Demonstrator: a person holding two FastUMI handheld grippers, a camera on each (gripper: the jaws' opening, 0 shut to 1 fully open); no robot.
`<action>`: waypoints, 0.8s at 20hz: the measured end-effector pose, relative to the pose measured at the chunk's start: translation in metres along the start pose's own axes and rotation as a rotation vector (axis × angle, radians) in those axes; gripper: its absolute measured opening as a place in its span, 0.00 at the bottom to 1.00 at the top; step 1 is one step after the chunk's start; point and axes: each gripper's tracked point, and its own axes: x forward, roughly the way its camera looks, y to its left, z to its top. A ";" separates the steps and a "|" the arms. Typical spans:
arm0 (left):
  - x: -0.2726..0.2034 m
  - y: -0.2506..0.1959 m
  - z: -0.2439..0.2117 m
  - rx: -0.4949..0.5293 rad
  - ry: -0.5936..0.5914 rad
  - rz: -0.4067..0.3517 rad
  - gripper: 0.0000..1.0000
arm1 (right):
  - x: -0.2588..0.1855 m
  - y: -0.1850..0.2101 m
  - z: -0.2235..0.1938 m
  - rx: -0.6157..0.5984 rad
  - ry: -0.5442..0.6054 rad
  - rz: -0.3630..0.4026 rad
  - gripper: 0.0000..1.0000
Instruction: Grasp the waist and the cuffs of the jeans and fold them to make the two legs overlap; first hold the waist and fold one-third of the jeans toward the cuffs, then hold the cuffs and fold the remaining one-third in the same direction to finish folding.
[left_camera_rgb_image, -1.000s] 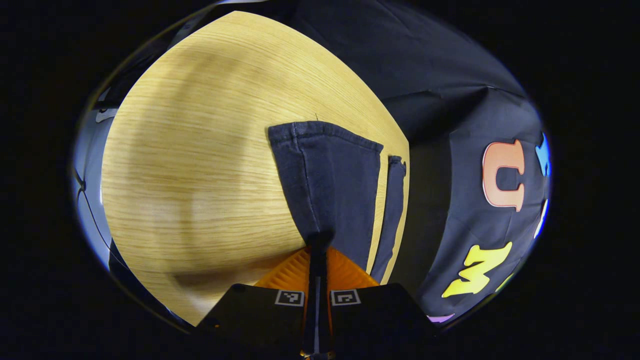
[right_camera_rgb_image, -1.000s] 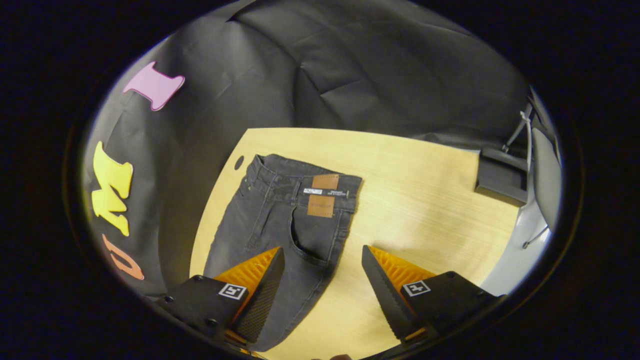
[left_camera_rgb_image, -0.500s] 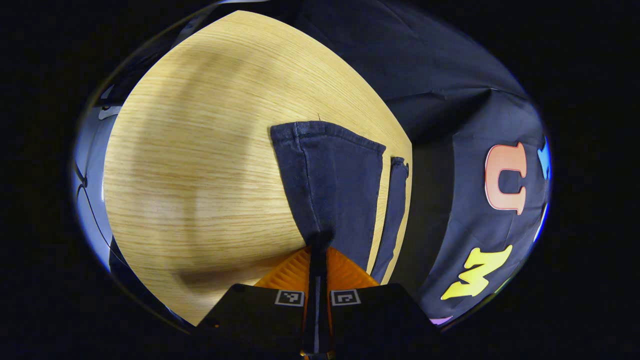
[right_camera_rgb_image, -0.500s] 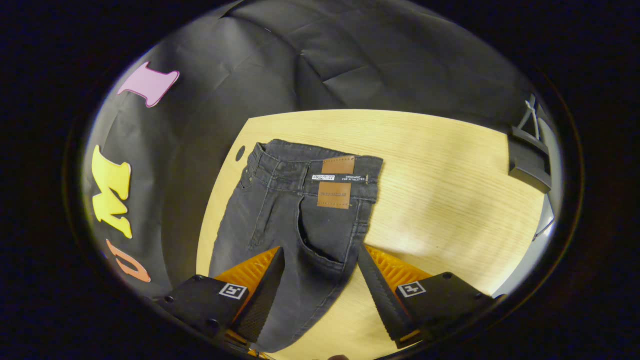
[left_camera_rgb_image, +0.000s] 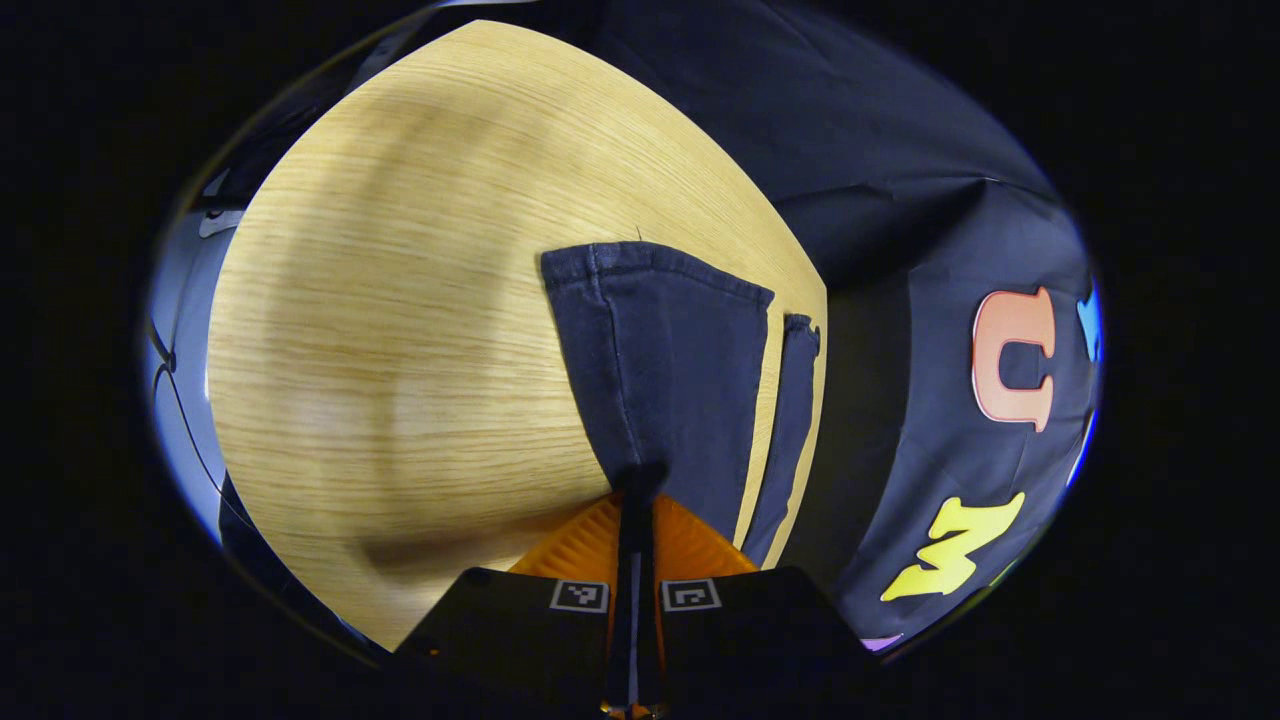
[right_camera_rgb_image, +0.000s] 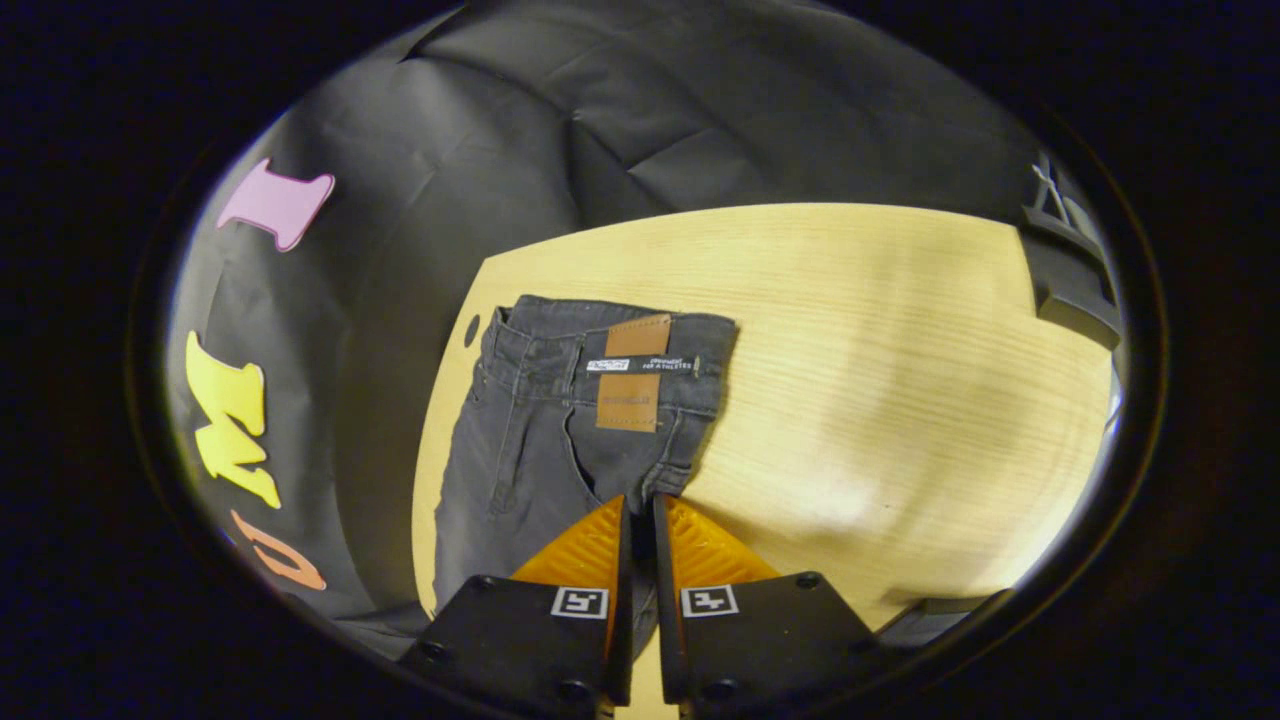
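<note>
Lying flat on the table (right_camera_rgb_image: 880, 330), dark jeans (right_camera_rgb_image: 560, 420) pinched by both left gripper (left_camera_rgb_image: 634, 490) and right gripper (right_camera_rgb_image: 640, 515).

Left gripper view sits low and close over the jeans (left_camera_rgb_image: 670, 370), facing the cuffs; right gripper view faces the waist. Both share the worktop (left_camera_rgb_image: 400, 330).

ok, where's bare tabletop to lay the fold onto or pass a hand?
Left gripper view: bare light wooden table left of the dark denim jeans legs, and beyond their cuffs. Right gripper view: bare wood right of the waist with the brown leather patch. Crowded: the table edge by the black cloth wall, where the jeans lie.
</note>
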 end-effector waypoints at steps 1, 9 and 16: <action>0.000 0.000 0.000 -0.003 0.000 0.001 0.06 | -0.001 0.002 -0.003 -0.010 -0.003 -0.007 0.00; 0.000 -0.012 0.000 -0.011 0.008 0.013 0.05 | -0.023 0.024 0.005 -0.021 0.000 0.038 0.00; -0.006 -0.105 -0.001 -0.001 0.024 -0.143 0.05 | -0.040 0.104 0.023 -0.051 -0.020 0.179 0.01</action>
